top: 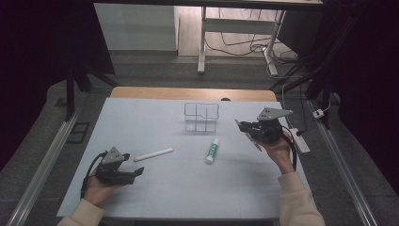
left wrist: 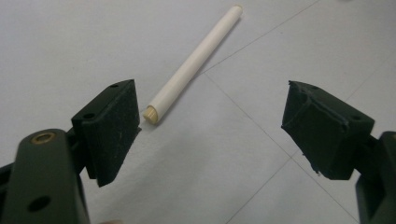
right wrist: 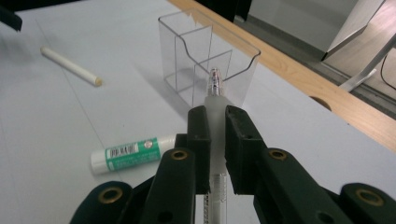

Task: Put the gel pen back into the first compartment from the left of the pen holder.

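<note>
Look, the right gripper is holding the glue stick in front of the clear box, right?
Not quite. The right gripper is shut on a pen, in front of the clear box. The glue stick lies loose on the table. The right gripper view shows it.

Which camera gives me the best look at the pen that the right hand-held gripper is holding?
The right gripper view: the pen stands clamped between the jaws of the right hand-held gripper, its clear tip aimed at the organizer. The high view shows it as a thin, blurry sliver at that gripper. The left gripper view looks at the white stick.
</note>
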`<state>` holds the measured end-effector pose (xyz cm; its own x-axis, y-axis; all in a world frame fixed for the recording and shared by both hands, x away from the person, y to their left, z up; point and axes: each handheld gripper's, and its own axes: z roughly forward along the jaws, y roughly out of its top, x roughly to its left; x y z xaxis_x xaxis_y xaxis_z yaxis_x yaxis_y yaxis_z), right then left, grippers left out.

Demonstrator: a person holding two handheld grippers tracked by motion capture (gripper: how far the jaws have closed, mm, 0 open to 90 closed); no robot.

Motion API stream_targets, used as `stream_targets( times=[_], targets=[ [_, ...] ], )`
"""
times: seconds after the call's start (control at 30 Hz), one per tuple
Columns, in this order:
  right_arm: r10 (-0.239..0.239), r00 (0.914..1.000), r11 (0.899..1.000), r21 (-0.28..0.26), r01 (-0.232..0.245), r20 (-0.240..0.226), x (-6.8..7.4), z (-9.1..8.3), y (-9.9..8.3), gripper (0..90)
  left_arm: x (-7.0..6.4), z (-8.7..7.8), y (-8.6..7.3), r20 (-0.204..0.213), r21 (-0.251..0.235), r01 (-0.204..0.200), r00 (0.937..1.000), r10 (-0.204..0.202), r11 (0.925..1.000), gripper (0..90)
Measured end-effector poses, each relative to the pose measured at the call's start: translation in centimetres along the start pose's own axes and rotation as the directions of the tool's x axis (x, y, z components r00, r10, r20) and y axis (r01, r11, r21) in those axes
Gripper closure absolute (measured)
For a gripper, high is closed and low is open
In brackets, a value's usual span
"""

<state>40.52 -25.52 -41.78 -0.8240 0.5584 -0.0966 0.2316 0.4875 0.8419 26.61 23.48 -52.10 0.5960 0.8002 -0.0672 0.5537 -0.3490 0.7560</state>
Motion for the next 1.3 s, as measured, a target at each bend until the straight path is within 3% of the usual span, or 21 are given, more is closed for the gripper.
stream_targets(
  times=[0.27, 0.73, 1.3],
  targets=[
    [0.034, 0.9988, 0.997, -0.07, -0.031, 0.035, -0.2, -0.4, 0.0, 80.1, -0.1, -0.1, 0.0, -0.002, -0.013, -0.008, 1.0, 0.008, 0.9999, 19.4],
    [0.042, 0.9968, 0.992, -0.119, -0.034, 0.069, 0.3, -0.2, 0.1, 80.1, 0.0, -0.1, 0.0, -0.001, -0.005, -0.006, 1.0, 0.006, 1.0, 19.3],
    [0.057, 0.9969, 0.981, -0.187, -0.046, 0.054, 0.9, 1.0, 1.2, 80.1, 0.1, -0.2, 0.0, -0.004, -0.007, 0.005, 1.0, -0.005, 1.0, 19.3]
  ],
)
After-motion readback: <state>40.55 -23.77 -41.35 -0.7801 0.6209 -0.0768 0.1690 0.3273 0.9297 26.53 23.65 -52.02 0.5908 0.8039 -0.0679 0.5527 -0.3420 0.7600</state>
